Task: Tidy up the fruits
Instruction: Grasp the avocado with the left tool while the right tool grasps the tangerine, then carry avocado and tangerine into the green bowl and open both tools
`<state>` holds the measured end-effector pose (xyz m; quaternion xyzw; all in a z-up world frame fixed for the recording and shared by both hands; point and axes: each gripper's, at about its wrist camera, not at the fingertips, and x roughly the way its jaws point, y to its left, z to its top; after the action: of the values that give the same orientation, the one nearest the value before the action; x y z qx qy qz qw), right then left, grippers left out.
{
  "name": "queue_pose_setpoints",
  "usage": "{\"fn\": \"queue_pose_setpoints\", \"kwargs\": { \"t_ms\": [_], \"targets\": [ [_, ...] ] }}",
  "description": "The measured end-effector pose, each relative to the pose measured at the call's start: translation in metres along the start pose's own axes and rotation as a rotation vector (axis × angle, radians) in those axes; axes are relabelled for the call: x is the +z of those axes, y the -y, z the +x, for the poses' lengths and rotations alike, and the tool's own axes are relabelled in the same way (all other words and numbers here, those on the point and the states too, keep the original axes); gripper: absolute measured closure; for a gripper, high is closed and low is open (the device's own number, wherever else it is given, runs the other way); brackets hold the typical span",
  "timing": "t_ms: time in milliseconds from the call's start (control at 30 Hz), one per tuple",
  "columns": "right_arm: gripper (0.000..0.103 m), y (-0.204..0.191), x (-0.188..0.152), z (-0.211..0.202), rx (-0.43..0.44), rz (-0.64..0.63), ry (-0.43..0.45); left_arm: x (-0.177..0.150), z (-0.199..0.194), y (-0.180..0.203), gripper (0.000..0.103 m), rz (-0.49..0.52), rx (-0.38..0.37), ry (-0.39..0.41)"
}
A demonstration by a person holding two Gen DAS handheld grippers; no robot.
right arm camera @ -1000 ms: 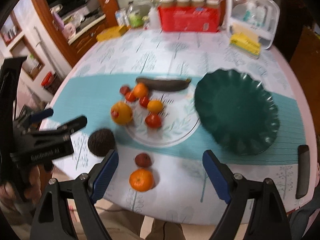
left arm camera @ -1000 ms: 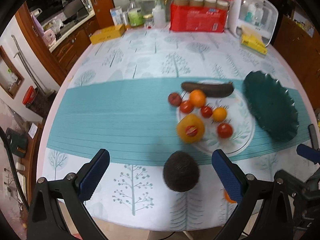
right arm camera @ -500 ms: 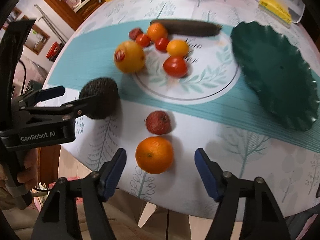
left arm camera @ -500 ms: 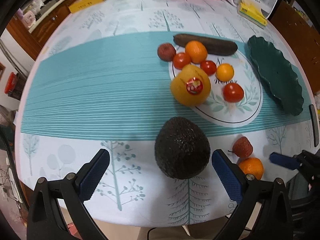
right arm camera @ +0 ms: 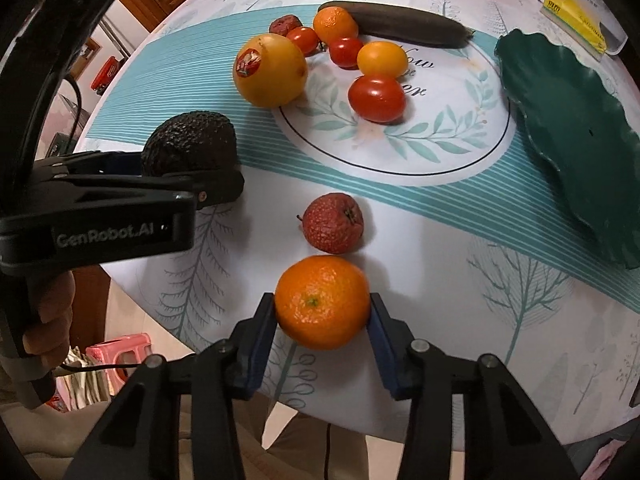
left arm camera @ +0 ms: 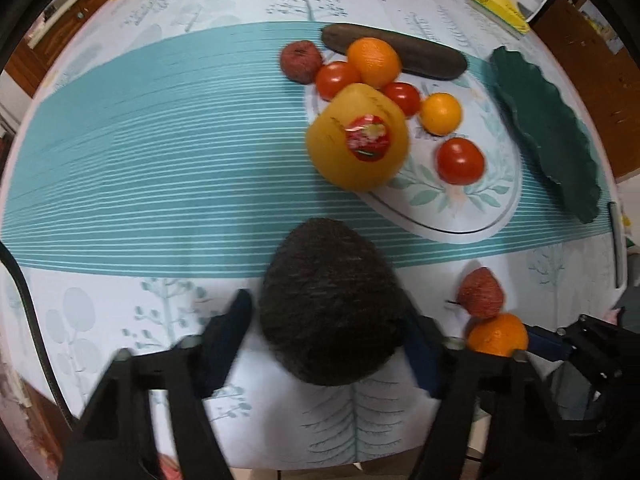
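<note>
My left gripper (left arm camera: 328, 340) is closing around a dark avocado (left arm camera: 330, 300) on the near part of the table; its blue pads stand at both sides of it, the left pad with a small gap. It also shows in the right wrist view (right arm camera: 192, 148). My right gripper (right arm camera: 322, 316) is shut on an orange mandarin (right arm camera: 322, 302) near the table's front edge. A red lychee-like fruit (right arm camera: 333, 222) lies just beyond it. A dark green plate (right arm camera: 572, 128) stands empty at the right.
On the round leaf-print mat (right arm camera: 440, 136) lie a large yellow fruit with a sticker (right arm camera: 270, 70), several tomatoes, an orange (right arm camera: 334, 24) and a long dark cucumber (right arm camera: 412, 30). Boxes and a yellow packet (left arm camera: 500, 4) stand at the far edge.
Both grippers have moved forward and down onto their fruits. The left jaws have narrowed around the avocado and the right jaws have closed on the mandarin.
</note>
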<state>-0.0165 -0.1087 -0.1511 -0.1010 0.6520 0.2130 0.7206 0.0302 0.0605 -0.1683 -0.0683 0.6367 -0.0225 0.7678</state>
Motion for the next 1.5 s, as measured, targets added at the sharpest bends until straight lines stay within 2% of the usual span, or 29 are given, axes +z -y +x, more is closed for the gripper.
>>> {"fn": "queue_pose_setpoints", "kwargs": {
  "t_ms": [200, 367, 600, 733, 833, 1000, 1200, 1400, 1500],
  "targets": [
    [0.059, 0.000, 0.004, -0.011, -0.009, -0.016, 0.039, -0.002, -0.002, 0.006, 0.044, 0.010, 0.033, 0.005],
    [0.059, 0.009, 0.005, -0.034, -0.007, -0.025, 0.087, -0.005, -0.026, 0.004, 0.044, -0.017, 0.029, 0.015],
    [0.059, 0.034, 0.009, -0.072, -0.017, 0.013, 0.192, 0.012, -0.082, 0.038, 0.044, 0.045, 0.024, 0.167],
    [0.059, 0.052, 0.020, -0.085, -0.039, 0.067, 0.253, 0.041, -0.103, 0.079, 0.044, 0.123, -0.018, 0.242],
    [0.059, 0.083, 0.023, -0.097, -0.074, 0.145, 0.306, 0.059, -0.108, 0.115, 0.044, 0.201, -0.034, 0.280],
    [0.059, 0.147, 0.028, -0.108, -0.166, 0.304, 0.367, 0.087, -0.092, 0.173, 0.044, 0.299, -0.051, 0.309],
    [0.059, 0.202, 0.031, -0.092, -0.262, 0.391, 0.370, 0.127, -0.043, 0.225, 0.044, 0.342, -0.075, 0.249],
    [0.059, 0.237, 0.033, -0.068, -0.281, 0.416, 0.333, 0.144, 0.005, 0.258, 0.044, 0.365, -0.070, 0.158],
    [0.059, 0.246, 0.032, -0.060, -0.270, 0.425, 0.326, 0.145, 0.018, 0.266, 0.044, 0.381, -0.060, 0.140]
  ]
}}
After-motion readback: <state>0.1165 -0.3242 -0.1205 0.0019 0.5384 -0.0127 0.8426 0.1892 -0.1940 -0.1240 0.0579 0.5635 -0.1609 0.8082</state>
